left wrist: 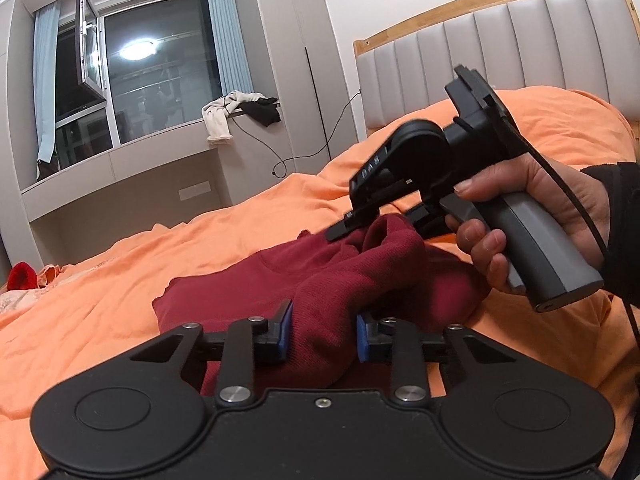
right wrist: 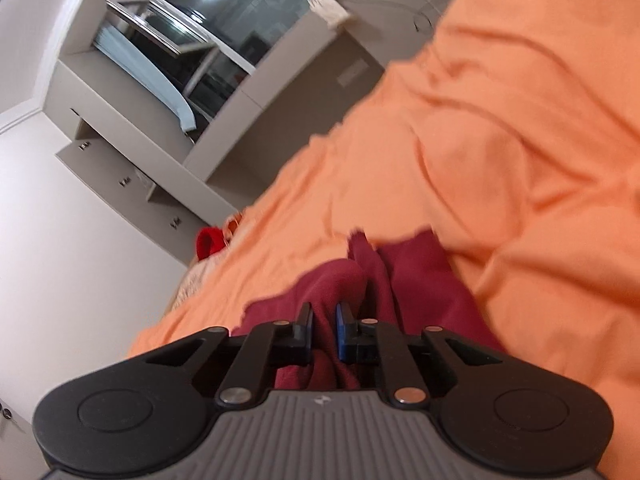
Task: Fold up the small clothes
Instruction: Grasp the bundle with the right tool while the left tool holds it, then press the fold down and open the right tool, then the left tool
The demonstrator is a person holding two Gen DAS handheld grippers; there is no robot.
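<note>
Orange bedspread (left wrist: 100, 288) carries the dark red garment (left wrist: 360, 272), bunched near centre. Left gripper (left wrist: 324, 332) is clamped on a near fold of it; right gripper (right wrist: 322, 328) pinches the far-right edge. Digits on the right gripper body aren't legible.

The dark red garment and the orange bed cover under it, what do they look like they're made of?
Dark red garment: looks like a soft matte knit, perhaps cotton jersey; a fine ribbed texture shows where it bunches between the left tongs.
Orange bed cover: smooth matte woven cloth, likely cotton or a blend; it lies in broad soft creases without sheen.
</note>
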